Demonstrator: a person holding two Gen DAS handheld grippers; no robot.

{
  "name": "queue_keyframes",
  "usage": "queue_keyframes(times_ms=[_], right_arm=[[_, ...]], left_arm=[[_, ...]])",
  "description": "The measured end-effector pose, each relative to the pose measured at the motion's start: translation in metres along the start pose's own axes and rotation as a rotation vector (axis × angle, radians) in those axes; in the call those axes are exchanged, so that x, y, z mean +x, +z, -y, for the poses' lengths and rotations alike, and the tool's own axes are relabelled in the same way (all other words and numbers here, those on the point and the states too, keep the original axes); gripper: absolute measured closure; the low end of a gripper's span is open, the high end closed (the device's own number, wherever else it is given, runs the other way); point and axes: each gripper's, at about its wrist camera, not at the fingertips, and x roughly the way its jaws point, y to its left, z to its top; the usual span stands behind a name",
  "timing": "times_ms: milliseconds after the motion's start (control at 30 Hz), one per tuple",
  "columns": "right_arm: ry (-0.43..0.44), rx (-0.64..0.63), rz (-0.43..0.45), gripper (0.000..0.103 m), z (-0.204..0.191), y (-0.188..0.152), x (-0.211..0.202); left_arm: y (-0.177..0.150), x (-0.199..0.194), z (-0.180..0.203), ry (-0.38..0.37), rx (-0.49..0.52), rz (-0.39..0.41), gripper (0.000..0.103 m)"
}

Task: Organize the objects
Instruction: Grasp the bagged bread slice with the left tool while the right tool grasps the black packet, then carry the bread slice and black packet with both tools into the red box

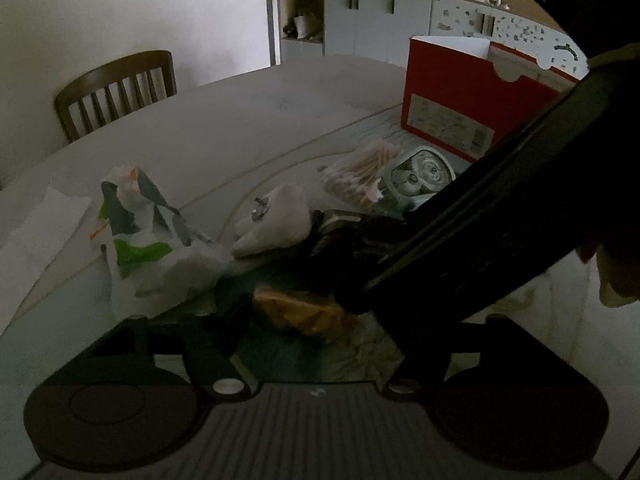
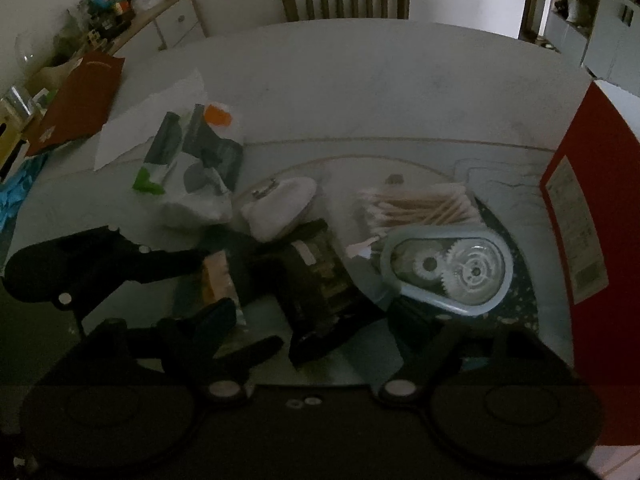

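Black packet (image 2: pixel 316 280) lies on the table (image 2: pixel 360 100) amid the clutter, its near end between the spread-apart fingers of my right gripper (image 2: pixel 340 328), long axis running away from me.

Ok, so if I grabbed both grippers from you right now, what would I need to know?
Left gripper: around the orange packet; too dark to tell if it is pinching.
Right gripper: open, straddling the black packet, not gripping.
Loose on the table: plastic bag, white pouch, cotton swabs, blue tape dispenser. The red box stands to the right.
Done: nothing looks sorted yet.
Left: the whole pile.
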Motion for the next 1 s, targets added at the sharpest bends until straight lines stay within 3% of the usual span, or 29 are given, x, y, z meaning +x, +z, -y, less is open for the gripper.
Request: queue_keyframes(times_ms=[100, 133, 300, 633, 1000], right_arm=[[-0.003, 0.016, -0.007, 0.048, 0.001, 0.002, 0.0], [-0.009, 0.016, -0.011, 0.048, 0.001, 0.003, 0.0], [0.003, 0.009, -0.002, 0.055, 0.001, 0.0, -0.004], [0.018, 0.032, 0.02, 0.057, 0.005, -0.018, -0.029], [0.025, 0.064, 0.101, 0.057, 0.022, -0.042, -0.092]], left_arm=[[0.0, -0.001, 0.001, 0.005, -0.007, -0.004, 0.038], [0.0, -0.002, 0.001, 0.005, -0.008, -0.003, 0.046], [-0.001, -0.005, 0.002, 0.016, -0.024, -0.016, 0.05], [-0.009, -0.023, 0.006, 0.022, -0.078, -0.041, 0.052], [0.0, -0.065, 0.025, -0.017, -0.121, -0.004, 0.052]])
